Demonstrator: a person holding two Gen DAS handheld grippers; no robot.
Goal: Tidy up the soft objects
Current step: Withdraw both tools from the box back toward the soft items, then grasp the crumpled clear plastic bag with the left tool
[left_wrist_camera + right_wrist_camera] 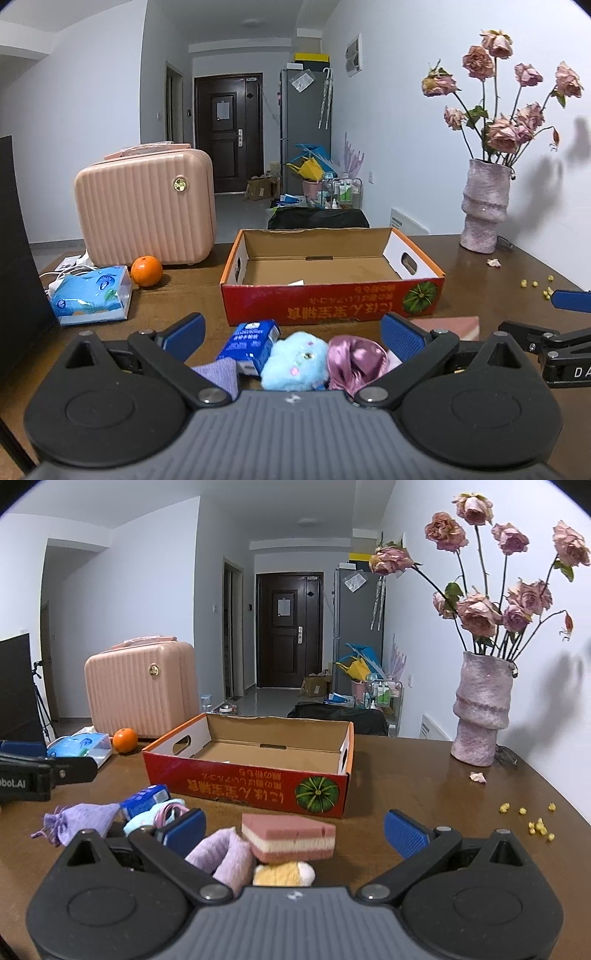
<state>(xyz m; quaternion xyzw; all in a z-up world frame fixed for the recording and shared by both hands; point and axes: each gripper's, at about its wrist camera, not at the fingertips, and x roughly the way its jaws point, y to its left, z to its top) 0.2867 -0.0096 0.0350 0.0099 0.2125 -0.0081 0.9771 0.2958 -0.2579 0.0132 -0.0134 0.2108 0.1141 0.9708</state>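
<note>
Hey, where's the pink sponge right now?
In the right wrist view, the pink sponge lies on the table just in front of the red cardboard box, between the open right gripper's fingers.

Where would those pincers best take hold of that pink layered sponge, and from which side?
Across its two long flat faces, coming from the near side with the right gripper, whose jaws stand wide open just behind it. The sponge lies flat on the table, a low block narrower than the jaw gap. Its left end touches a lilac cloth, so a straight-on approach seems safest.
</note>
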